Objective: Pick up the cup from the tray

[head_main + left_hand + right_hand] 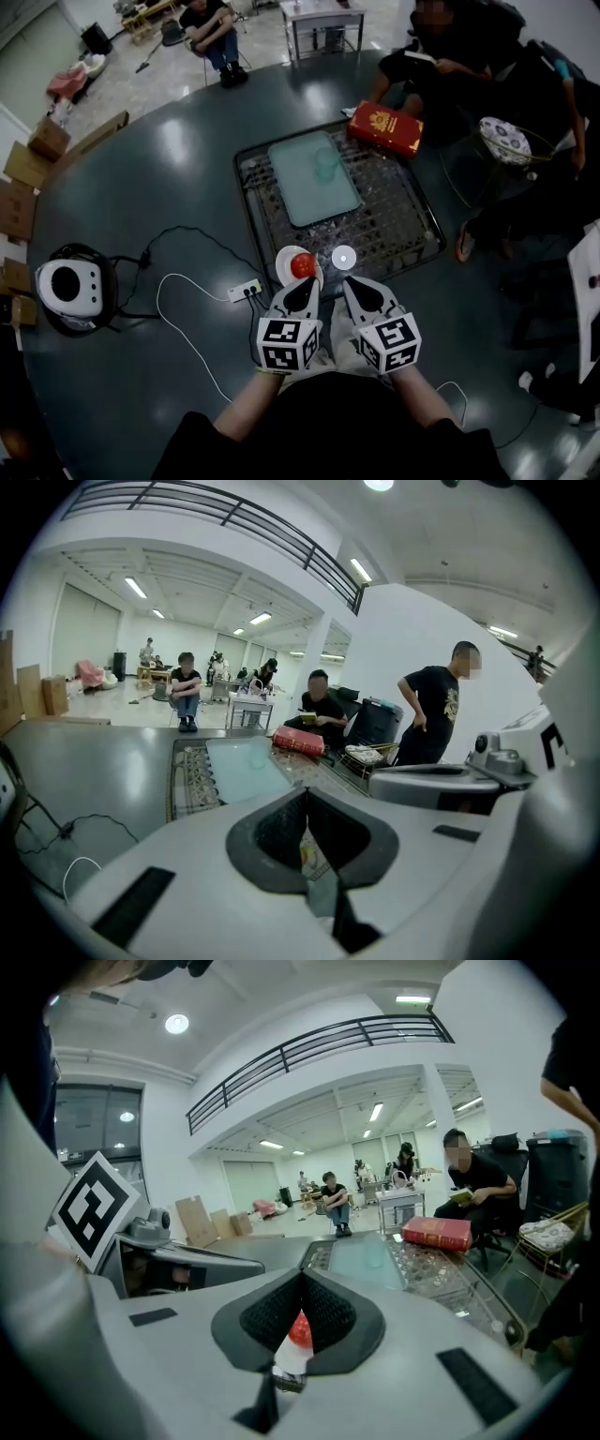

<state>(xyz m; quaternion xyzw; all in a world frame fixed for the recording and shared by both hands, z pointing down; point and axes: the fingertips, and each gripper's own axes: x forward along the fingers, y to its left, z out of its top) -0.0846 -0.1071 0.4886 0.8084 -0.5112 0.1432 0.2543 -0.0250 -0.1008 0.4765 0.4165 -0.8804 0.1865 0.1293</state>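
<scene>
A translucent pale cup stands on a pale green tray, which lies on a wire rack in the middle of the round dark table. The cup shows far ahead in the left gripper view, and the cup likewise in the right gripper view. Both grippers hover side by side at the table's near edge, well short of the tray. My left gripper is shut with nothing in it. My right gripper is shut too, and holds nothing.
A white plate with a red round fruit sits just ahead of the left gripper, a small white disc beside it. A red book lies behind the rack. A white appliance, power strip and cable lie left. People sit around.
</scene>
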